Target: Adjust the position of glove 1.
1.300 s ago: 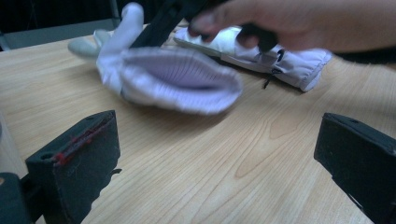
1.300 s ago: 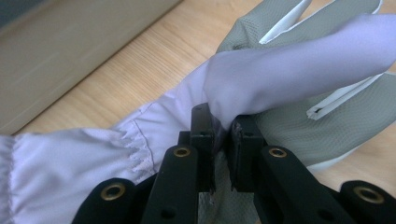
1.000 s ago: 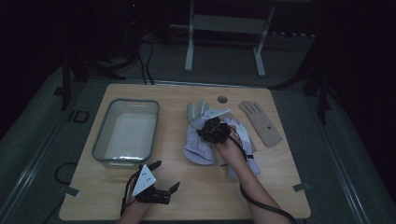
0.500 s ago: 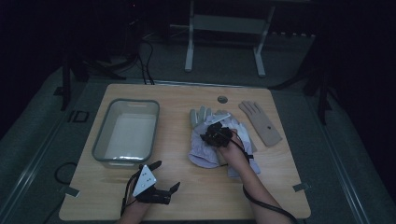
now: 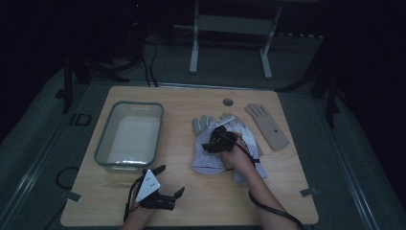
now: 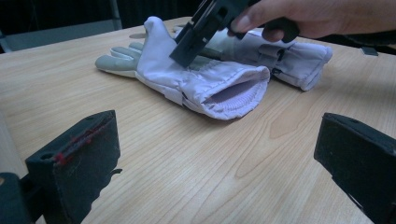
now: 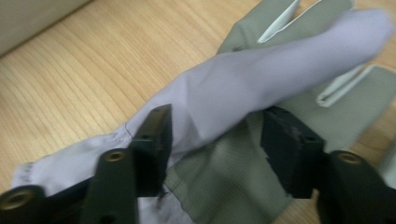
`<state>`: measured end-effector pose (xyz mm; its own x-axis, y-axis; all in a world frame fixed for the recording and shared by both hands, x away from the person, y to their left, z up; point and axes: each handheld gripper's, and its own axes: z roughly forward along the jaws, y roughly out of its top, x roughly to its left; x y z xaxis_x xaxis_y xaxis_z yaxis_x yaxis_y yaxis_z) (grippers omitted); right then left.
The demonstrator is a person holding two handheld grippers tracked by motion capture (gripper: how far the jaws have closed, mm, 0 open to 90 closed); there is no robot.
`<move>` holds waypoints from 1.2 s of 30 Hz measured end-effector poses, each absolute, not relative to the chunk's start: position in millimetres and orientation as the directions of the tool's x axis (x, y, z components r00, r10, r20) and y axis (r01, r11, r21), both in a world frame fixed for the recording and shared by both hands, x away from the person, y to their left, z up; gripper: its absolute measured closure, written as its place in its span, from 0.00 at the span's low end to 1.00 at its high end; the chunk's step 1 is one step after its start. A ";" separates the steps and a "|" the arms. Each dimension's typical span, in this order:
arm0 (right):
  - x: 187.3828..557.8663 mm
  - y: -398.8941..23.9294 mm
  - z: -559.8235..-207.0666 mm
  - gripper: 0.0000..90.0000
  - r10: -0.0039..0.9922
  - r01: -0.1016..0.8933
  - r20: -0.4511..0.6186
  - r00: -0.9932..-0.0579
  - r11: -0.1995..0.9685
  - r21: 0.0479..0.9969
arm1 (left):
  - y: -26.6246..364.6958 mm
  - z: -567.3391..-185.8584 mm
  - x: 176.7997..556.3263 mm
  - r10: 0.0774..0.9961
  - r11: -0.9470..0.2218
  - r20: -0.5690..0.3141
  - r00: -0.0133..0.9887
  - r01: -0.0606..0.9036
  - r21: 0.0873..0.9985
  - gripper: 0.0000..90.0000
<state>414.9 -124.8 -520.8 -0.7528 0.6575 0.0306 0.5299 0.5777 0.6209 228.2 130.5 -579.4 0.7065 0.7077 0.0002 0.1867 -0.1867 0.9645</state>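
Two pale lavender gloves with grey palms lie side by side at the table's middle. The nearer glove [image 5: 205,160] [image 6: 205,79] has its cuff opening toward the person, and the second glove [image 6: 289,56] lies just behind it. My right gripper [image 5: 212,145] [image 7: 215,140] is pressed down on the nearer glove, open, with one jaw on each side of a raised fold of its lavender fabric [image 7: 243,88]. My left gripper [image 5: 173,179] [image 6: 217,163] rests near the table's front edge, open wide, with nothing between its jaws and well short of the gloves.
A grey plastic bin [image 5: 103,153] stands on the left half of the wooden table [image 5: 206,203]. A flat tan glove [image 5: 268,125] lies at the right, beyond the lavender pair. A small round grommet [image 5: 228,102] sits near the far edge.
My right gripper has shifted slightly toward the person and lower onto the gloves. The glove's fingers, bunched up before, now lie flatter. The left gripper has not moved.
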 end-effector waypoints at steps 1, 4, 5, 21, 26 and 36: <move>413.5 -126.9 -517.7 0.44 0.654 0.527 0.037 -0.756 0.574 0.627 | 130.6 -579.4 228.1 0.708 -0.187 0.001 0.706 0.186 0.965 0.01; 410.6 -131.6 -510.0 0.41 0.659 0.516 0.026 -0.752 0.563 0.645 | 130.7 -579.4 228.2 0.709 -0.185 0.001 0.706 0.185 0.965 0.01; 409.5 -134.9 -505.6 0.39 0.659 0.511 0.030 -0.752 0.553 0.657 | 130.7 -579.4 228.2 0.709 -0.185 0.001 0.705 0.185 0.965 0.01; 392.8 -213.5 -465.1 0.42 0.740 0.501 -0.038 -0.672 0.491 0.713 | 130.9 -579.4 228.4 0.710 -0.184 -0.001 0.704 0.187 0.965 0.01; 383.6 -236.7 -469.4 0.42 0.756 0.519 -0.046 -0.653 0.491 0.700 | 130.6 -579.4 228.1 0.710 -0.187 0.002 0.704 0.186 0.965 0.01; 361.1 -261.5 -483.6 0.43 0.766 0.538 -0.025 -0.643 0.474 0.697 | 130.2 -579.4 227.8 0.711 -0.190 0.006 0.703 0.184 0.964 0.01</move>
<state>361.1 -261.5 -483.6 -0.6429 0.7655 -0.0251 0.5376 0.4743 0.6972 227.8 130.2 -579.4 0.7032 0.7110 0.0063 0.1836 -0.1902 0.9644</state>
